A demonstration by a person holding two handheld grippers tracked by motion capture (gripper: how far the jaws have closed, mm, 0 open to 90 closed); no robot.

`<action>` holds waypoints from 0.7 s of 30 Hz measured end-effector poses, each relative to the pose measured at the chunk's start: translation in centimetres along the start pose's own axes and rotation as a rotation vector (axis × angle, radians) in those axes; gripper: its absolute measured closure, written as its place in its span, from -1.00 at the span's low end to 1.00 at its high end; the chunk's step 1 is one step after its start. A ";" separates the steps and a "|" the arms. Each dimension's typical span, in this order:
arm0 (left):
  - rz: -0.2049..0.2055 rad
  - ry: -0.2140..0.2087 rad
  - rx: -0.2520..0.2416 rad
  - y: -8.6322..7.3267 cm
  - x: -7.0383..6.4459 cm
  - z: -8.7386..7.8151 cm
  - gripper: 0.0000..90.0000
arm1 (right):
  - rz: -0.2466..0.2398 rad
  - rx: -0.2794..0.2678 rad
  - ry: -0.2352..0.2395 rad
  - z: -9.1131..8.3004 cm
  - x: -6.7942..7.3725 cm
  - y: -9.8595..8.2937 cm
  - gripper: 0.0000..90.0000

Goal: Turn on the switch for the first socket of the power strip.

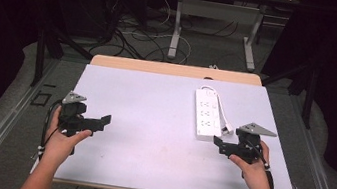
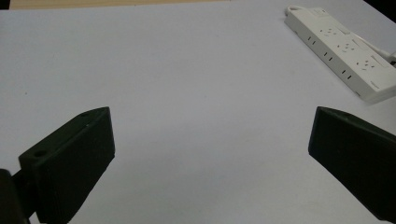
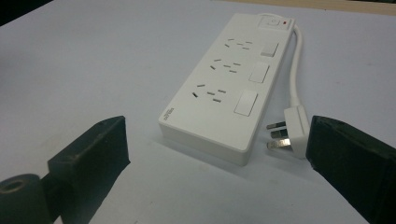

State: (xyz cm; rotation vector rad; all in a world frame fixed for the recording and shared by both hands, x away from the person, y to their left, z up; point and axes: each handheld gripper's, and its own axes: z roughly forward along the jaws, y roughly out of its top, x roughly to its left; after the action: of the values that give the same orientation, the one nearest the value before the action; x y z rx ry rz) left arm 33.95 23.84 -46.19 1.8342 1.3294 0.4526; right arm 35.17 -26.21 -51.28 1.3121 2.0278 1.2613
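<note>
With the left gripper (image 1: 102,121) and the right gripper (image 1: 217,143) both spread wide and empty, nothing looks begun yet, and the likely next move calls for the right one to reach the power strip (image 1: 207,114) lying near the desk's (image 1: 153,117) right edge, its plug (image 3: 290,133) beside it.

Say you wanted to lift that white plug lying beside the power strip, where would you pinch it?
Probably the plug body's flat sides, taken by the right hand-held gripper, whose open jaws are nearest. It lies flat on the table, prongs pointing towards the gripper, cable curving back to the power strip. Coming from above, jaws across the body, avoids both.
</note>
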 end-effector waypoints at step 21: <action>-0.010 0.011 -0.019 -0.1 0.3 0.0 -0.99 | 0.018 0.008 -0.009 0.1 -0.4 -0.2 -0.89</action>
State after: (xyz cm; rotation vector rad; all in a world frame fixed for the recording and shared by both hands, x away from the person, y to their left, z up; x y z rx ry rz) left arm 34.00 24.11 -46.29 1.8110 1.3372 0.4691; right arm 35.37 -26.57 -51.59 1.3405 2.0216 1.2541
